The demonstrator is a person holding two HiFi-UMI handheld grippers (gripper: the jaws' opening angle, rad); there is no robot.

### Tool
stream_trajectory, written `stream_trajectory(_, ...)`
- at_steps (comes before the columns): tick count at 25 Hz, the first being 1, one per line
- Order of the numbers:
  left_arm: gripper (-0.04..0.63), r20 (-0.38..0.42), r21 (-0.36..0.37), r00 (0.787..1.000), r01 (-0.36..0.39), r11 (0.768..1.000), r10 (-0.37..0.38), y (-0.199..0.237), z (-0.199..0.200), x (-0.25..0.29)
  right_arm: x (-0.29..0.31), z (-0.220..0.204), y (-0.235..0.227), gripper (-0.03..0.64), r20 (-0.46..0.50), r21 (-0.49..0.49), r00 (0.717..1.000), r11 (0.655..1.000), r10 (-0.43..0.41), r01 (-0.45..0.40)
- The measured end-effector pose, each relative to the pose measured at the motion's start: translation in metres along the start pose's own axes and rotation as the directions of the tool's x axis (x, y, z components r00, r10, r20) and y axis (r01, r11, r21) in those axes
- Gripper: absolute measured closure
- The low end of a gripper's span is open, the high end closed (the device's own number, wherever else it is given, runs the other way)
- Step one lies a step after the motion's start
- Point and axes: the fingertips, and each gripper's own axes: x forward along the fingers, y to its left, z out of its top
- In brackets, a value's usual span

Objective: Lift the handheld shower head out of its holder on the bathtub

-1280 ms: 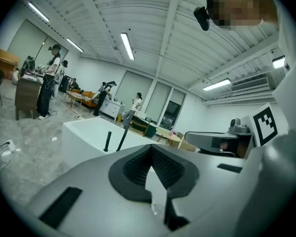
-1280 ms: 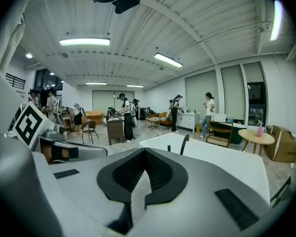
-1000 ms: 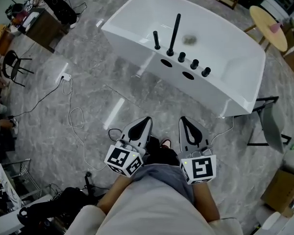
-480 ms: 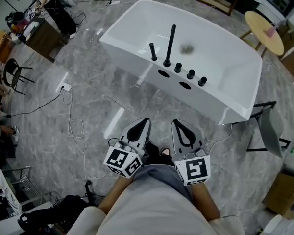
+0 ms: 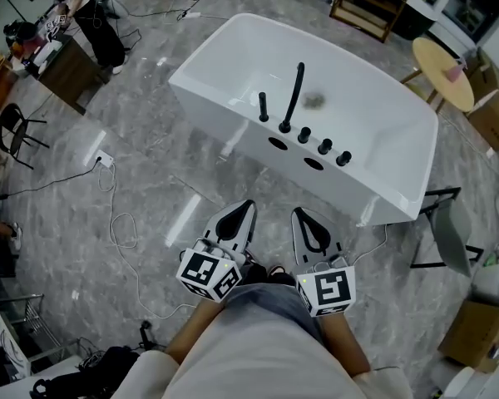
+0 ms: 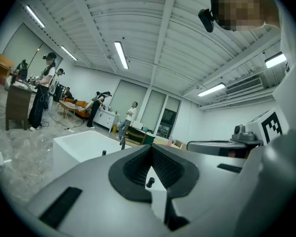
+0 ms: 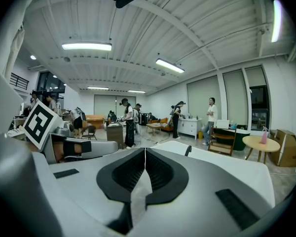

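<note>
Bathtub (image 5: 366,115) sits lower in the frame and nearer both grippers vs. the earlier frames. Approach is judged under way; no contact yet.

Head view: handheld shower head (image 5: 264,106) is taken to be the short black upright on the tub's near deck, in its holder. It stands just left of the tall curved spout (image 5: 294,90), w/ three knobs (image 5: 324,146) to the right. Left gripper (image 5: 249,205) and right gripper (image 5: 298,214) are held side by side over grey floor (image 5: 150,189), well apart from the tub. Jaws of both are pressed together, nothing between.

Left gripper view: left gripper (image 6: 151,147) is seen w/ jaws together, empty. Shower head (image 6: 103,152) is seen as a small dark stub on the tub ahead.

Right gripper view: right gripper (image 7: 145,150) jaws meet at the tip, empty. One dark upright fitting is seen beyond; which one can't be told.

Handling (judged): rigid, smooth, prob. slippery, moderate weight, w/ hose drag likely from below. Jaws must be opened first. Grip is best taken mid-shaft across the narrow body and the head drawn straight up.
</note>
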Motion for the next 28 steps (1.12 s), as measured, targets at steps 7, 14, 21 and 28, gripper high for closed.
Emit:
stream_trajectory(7, 0.591, -0.004, -0.016, 0.998, 0.06, 0.998, -0.06, 0.033, 0.009, -0.013, 0.029, 0.013, 0.036, 0.597, 0.003, -0.015, 1.0, 1.0, -0.005, 0.005)
stream_trajectory(14, 0.591, 0.018, -0.051, 0.997, 0.071, 0.996, -0.07, 0.052, 0.02, -0.019, 0.047, 0.027, 0.055, 0.597, -0.007, -0.033, 1.0, 0.999, 0.003, -0.003)
stream_trajectory(21, 0.591, 0.016, -0.063, 0.998, 0.067, 0.996, -0.066, 0.073, 0.024, -0.012, 0.071, 0.031, 0.059, 0.597, -0.014, -0.028, 1.0, 1.0, 0.008, -0.008)
stream_trajectory(28, 0.591, -0.018, -0.057, 0.995, 0.099, 0.993, -0.1, 0.085, 0.024, 0.013, 0.102, 0.032, 0.045, 0.597, -0.012, 0.014, 1.0, 1.0, -0.002, 0.003)
